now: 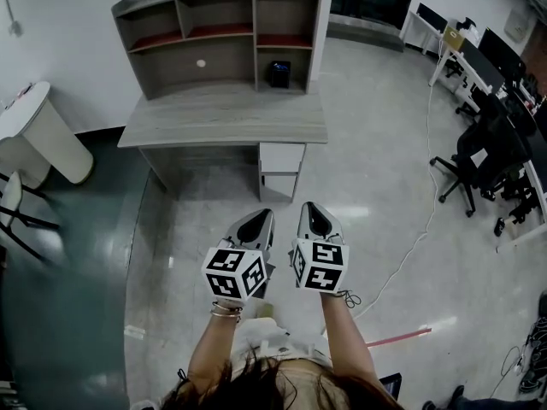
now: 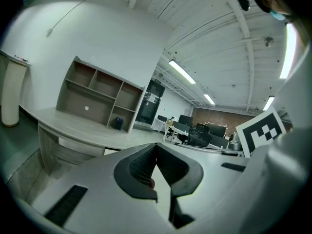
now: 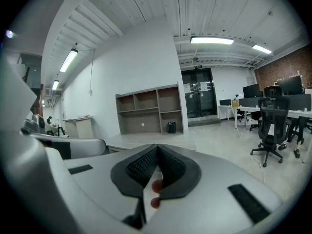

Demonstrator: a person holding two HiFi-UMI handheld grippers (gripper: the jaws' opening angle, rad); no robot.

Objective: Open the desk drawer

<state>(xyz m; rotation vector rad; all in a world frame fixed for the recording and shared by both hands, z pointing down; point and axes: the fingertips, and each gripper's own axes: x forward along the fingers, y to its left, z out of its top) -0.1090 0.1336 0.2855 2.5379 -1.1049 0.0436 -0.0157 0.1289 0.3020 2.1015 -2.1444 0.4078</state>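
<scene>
Step in hand: I am judging this as the approach. I am standing well apart from the desk [image 1: 222, 114] and facing it, touching nothing.
Drawer: the drawer [image 1: 282, 156] is showing as a pale front under the right end of the desk top, closed, with an open nook just below it. It is lying far from both claws.
Left claw: the left claw [image 1: 256, 222] is carrying nothing, its jaws pressed together with only the floor beyond them.
Right claw: the right claw [image 1: 314, 217] is likewise closed and empty, just beside the left one.
Hand pose: I am stretching both forearms forward side by side, the claws pointing at the desk and dipping slightly, the marker cubes sitting over my wrists.
Doing it well: I am thinking the right claw is lining up better with the drawer. I should be parting its jaws before it arrives, coming in low at the height of the front.
Grip point: I cannot make out a handle from here, so I am expecting to look for an edge or lip once near.
Pull: I am planning a straight, level draw toward me, so the drawer is not jamming sideways.
</scene>
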